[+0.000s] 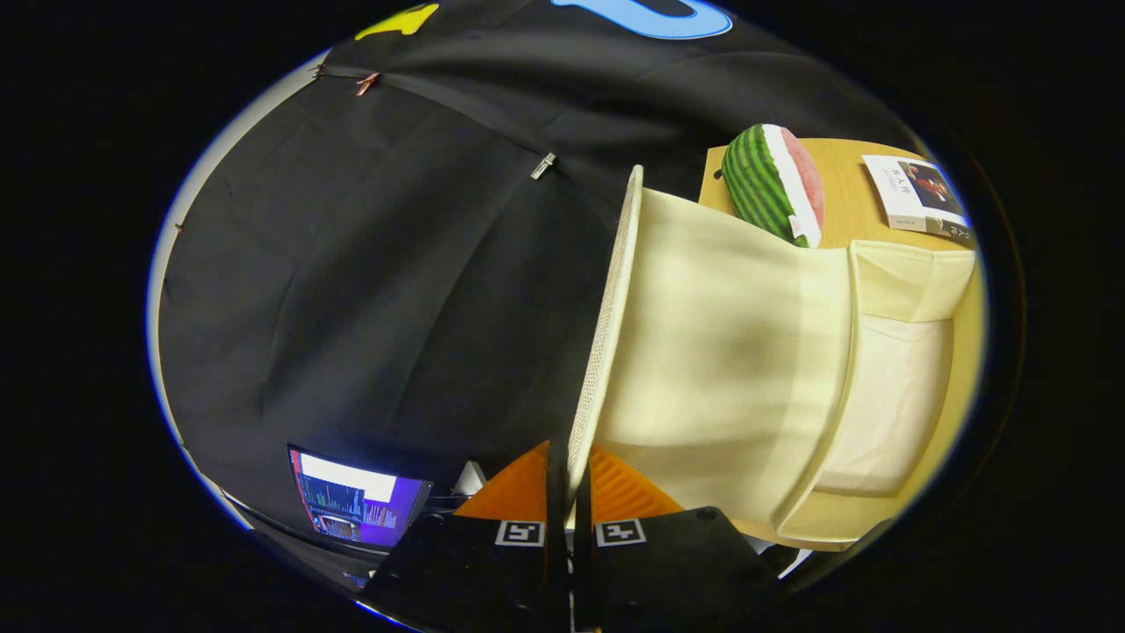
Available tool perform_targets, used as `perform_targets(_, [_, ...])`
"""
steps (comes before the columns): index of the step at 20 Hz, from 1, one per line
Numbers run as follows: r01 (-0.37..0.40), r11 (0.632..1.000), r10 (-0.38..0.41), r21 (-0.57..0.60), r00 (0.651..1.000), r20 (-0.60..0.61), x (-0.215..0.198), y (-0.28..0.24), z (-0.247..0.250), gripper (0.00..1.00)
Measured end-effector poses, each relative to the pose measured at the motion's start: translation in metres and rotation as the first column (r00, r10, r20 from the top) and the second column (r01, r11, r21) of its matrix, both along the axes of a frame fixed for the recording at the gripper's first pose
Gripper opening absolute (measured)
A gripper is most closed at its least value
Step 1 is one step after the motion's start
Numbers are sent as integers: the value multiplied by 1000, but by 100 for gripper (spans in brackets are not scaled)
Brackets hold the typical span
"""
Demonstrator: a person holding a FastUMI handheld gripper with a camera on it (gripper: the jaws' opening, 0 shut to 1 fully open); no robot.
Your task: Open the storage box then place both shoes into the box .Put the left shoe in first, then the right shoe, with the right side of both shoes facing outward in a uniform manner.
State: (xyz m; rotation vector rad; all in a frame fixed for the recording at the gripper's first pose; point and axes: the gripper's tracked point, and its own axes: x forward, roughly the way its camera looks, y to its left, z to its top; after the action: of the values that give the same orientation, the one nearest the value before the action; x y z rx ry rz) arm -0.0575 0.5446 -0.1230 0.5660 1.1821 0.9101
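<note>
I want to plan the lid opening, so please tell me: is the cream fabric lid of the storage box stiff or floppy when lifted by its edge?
Probably semi-stiff: the lid, pinched at its edge by the fingers, stands as a flat panel without sagging. It seems light, being thin fabric. It may fall back over the box if released.

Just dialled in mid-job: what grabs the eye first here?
The cream lid of the storage box, swung open with its edge pinched between the fingers of the gripper. Beyond the box, a watermelon-slice toy sits on the wooden table beside a book.
</note>
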Motion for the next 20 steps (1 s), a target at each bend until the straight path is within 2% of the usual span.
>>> perform_targets(2, [9,1000,-9,12,1000,-10,2,2,2,7])
perform_targets(4, [17,1000,-17,17,1000,-13,1,3,5,16])
perform_targets(7, [30,1000,-30,7,997,70,8,-13,12,98])
perform_targets(10, [53,999,-51,-6,978,201,18,-42,27,98])
perform_targets(13, [104,994,-86,-36,939,332,35,-85,45,98])
perform_targets(17, [199,975,-135,-97,883,450,57,-153,55,98])
perform_targets(20, [300,941,-177,-159,833,525,70,-213,47,98])
